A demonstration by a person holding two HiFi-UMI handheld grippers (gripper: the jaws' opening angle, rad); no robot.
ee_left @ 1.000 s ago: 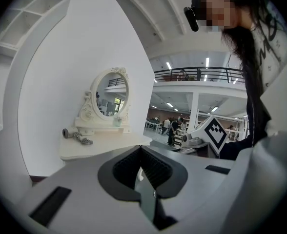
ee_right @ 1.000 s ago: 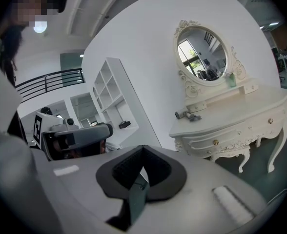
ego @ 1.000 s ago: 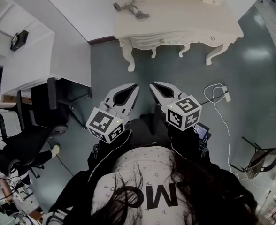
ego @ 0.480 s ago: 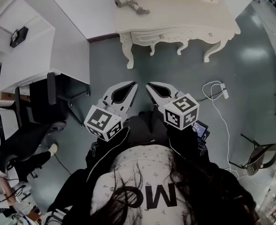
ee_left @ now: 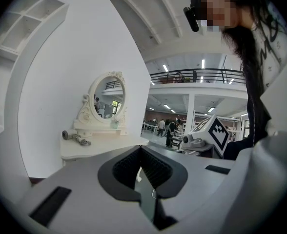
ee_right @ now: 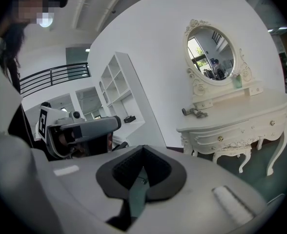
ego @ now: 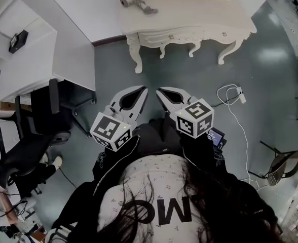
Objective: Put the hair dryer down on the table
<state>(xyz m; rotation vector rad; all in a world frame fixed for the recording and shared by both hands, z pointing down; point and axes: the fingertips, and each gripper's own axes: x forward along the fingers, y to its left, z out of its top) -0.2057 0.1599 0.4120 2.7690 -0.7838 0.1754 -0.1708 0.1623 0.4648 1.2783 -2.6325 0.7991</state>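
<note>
Shift: ornate white table (ego: 189, 15) drifted slightly up the head view | grey hair dryer (ego: 134, 1) lay on its left end | left hand-held gripper (ego: 140, 92) and right hand-held gripper (ego: 163, 93) stayed closed, empty, well apart from it | placing looked done.

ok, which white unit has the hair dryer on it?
The ornate dressing table with curved legs, not the plain shelving; the hair dryer lies at its left end.
</note>
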